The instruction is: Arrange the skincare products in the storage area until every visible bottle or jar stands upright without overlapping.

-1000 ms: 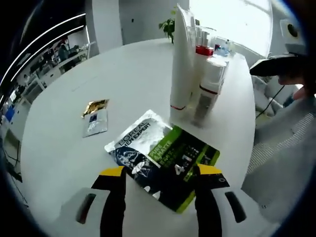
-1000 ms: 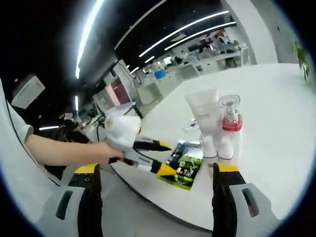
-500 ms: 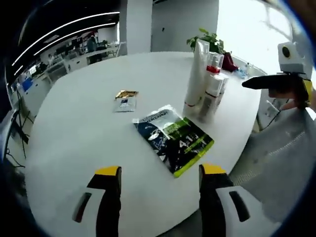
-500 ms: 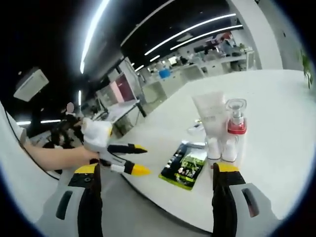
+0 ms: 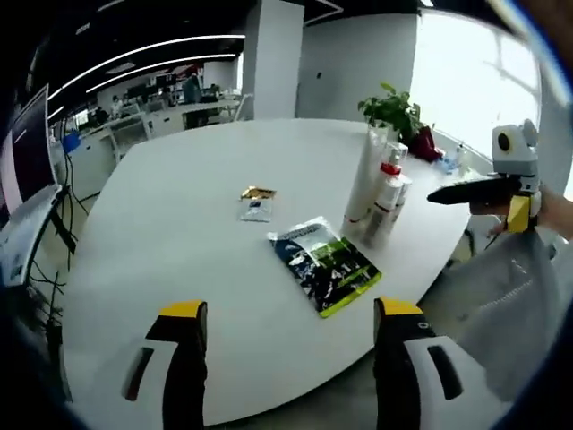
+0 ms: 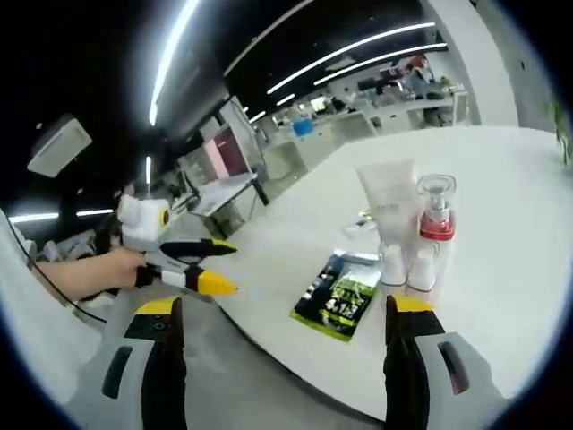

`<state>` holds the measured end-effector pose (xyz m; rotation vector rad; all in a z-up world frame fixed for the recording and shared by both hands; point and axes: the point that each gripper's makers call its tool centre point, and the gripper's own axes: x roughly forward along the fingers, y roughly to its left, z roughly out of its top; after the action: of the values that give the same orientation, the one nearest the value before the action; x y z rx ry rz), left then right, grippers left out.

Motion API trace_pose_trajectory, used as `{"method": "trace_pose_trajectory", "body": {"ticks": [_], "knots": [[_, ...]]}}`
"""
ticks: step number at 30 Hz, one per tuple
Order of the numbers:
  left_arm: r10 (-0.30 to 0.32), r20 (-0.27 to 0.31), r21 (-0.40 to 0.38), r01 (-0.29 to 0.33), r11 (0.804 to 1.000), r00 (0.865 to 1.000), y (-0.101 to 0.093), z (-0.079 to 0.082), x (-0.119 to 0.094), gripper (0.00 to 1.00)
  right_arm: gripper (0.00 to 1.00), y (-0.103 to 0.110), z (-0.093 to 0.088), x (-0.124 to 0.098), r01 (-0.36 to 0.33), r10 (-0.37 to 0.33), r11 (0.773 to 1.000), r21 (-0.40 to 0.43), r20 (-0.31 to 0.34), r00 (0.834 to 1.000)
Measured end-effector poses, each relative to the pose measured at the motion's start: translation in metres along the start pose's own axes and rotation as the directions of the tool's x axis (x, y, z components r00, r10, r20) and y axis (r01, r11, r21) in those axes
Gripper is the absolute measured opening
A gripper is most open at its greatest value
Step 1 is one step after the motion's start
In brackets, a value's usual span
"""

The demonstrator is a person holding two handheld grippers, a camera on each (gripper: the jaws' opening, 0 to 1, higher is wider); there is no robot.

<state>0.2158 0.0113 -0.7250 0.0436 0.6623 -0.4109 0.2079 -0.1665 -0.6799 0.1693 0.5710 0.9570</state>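
Both grippers have pulled back from the round white table [image 5: 179, 260]. Left gripper [image 5: 291, 313] and right gripper [image 6: 284, 309] hang spread, holding nothing. Upright bottles [image 5: 380, 193] cluster right of center, a glossy flat green packet [image 5: 324, 264] before them, a small sachet [image 5: 256, 204] left.

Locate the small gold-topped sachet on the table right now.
In the left gripper view, the gold-topped sachet lies flat on the white table, apart from and up-left of the black-and-green pouch, left of the standing bottles.
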Motion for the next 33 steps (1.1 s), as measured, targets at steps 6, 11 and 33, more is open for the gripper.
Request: {"method": "trace_pose_trajectory", "body": {"ticks": [6,11,33], "knots": [[-0.036,0.007,-0.026,0.036,0.999,0.999,-0.004,-0.003,-0.007,0.76,0.93,-0.006,-0.022,0.008,0.012,-0.019,0.998,-0.055,-0.122,0.992],[-0.093,0.067,-0.005,0.094,0.996,0.993,-0.012,0.014,-0.015,0.78,0.94,-0.003,-0.001,0.006,0.006,-0.006,0.997,-0.076,-0.009,1.0],[-0.189,0.043,-0.025,0.19,0.982,0.981,-0.014,0.004,-0.015,0.84,0.99,-0.044,0.006,-0.038,0.273,-0.274,0.952,-0.138,0.016,0.962]]}}
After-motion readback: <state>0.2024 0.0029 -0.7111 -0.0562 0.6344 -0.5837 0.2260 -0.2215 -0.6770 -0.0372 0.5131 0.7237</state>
